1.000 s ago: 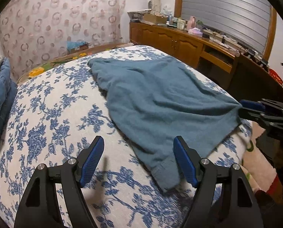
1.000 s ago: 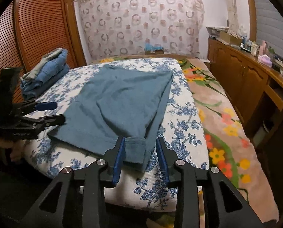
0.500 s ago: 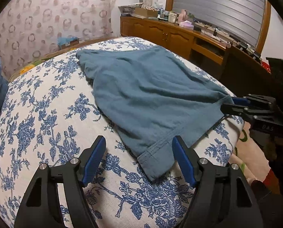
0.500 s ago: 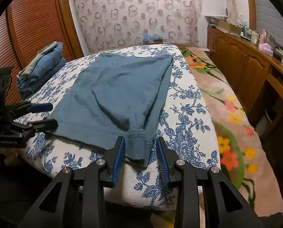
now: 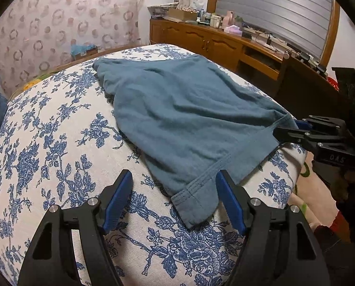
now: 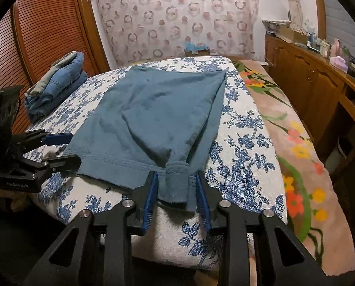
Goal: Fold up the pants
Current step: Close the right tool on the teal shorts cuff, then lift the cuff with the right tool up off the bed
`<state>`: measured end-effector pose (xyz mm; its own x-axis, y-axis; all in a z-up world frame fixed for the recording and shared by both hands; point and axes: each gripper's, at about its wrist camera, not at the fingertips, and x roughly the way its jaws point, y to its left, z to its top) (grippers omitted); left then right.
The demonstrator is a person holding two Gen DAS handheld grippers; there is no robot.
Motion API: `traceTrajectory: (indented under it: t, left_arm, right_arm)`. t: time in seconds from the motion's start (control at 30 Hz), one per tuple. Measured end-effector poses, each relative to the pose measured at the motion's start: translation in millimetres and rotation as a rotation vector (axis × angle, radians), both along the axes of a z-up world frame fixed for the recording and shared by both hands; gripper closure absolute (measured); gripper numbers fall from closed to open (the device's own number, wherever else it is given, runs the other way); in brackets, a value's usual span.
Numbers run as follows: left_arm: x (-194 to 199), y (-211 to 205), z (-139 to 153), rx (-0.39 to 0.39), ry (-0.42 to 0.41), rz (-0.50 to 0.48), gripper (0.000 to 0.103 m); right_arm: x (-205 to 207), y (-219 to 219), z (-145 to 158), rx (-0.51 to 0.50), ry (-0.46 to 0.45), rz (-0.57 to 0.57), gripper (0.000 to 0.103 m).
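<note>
Both your claws sit at the near hem of the pants, at the bed's front edge.

Your right claw (image 6: 176, 195) has just been narrowing, and its pads flank the hem corner without clearly pressing it. Your left claw (image 5: 175, 205) stands wide, the other hem corner lying between its fingers, untouched. The teal pants (image 6: 153, 116) lie flat mid-frame on the flowered bed (image 6: 246, 143), hem draping over the front edge. Bare cover lies open left of the pants in the left wrist view; folded jeans (image 6: 58, 81) sit upper left, and a wooden cabinet (image 6: 320, 88) lines the right.
</note>
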<state>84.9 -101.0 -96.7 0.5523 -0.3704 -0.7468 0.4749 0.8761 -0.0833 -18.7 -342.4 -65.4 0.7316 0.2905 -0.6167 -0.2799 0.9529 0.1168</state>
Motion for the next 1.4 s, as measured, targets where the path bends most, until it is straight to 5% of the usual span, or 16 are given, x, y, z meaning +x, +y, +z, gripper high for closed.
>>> traceTrajectory:
  t: [0.1,0.17,0.23,0.93,1.23,1.4]
  left_arm:
    - [-1,-1,0,-0.01,0.001,-0.004,0.034]
    - [-3,-1,2,-0.043,0.011,-0.021,0.053]
    - [-5,-3,2,-0.061,0.021,-0.038,0.06]
    - [-16,-3,1,-0.051,0.023,-0.035,0.063]
    - [-11,0,3,-0.068,0.016,-0.028,0.088]
    - [-12,9,25,-0.102,-0.033,-0.01,0.089]
  right_arm:
    - [-2,1,2,-0.001,-0.012,0.007,0.085]
    - [-4,1,3,0.011,-0.021,0.015,0.088]
    - [-4,2,1,0.011,-0.024,0.014,0.088]
    - [2,1,-4,0.055,0.004,0.008,0.079]
    - [0,9,-1,0.099,-0.019,0.031,0.092]
    - [-4,16,16,0.112,-0.081,0.064,0.093]
